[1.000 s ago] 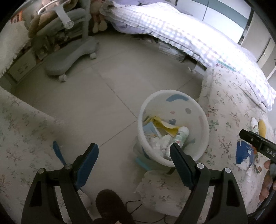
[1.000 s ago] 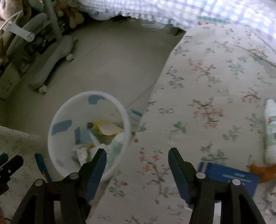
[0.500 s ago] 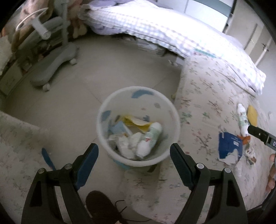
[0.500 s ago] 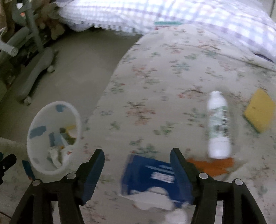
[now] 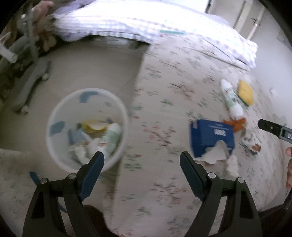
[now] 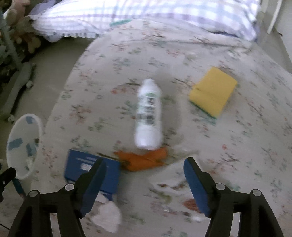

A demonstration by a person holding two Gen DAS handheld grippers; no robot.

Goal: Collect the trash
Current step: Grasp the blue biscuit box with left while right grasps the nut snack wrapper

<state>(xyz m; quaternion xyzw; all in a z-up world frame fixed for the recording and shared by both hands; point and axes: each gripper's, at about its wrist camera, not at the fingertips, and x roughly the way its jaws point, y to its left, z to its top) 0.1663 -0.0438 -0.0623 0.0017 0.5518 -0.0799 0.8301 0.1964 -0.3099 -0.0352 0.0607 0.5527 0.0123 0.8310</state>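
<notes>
A white bin with trash inside stands on the floor beside the floral bed; it also shows in the right wrist view. On the bed lie a white bottle, a yellow sponge, an orange wrapper, a torn blue box and white tissue. The box and bottle show in the left wrist view too. My left gripper is open and empty over the bed edge. My right gripper is open and empty above the orange wrapper.
A checked quilt lies at the back of the bed. A grey wheeled chair base stands on the tiled floor at the left. Small wrapper scraps lie near my right gripper's right finger.
Both grippers swung right, from the bin toward the bed. The bin slid left in both views. The bottle, sponge and blue box came more fully into view. Both stayed open.
</notes>
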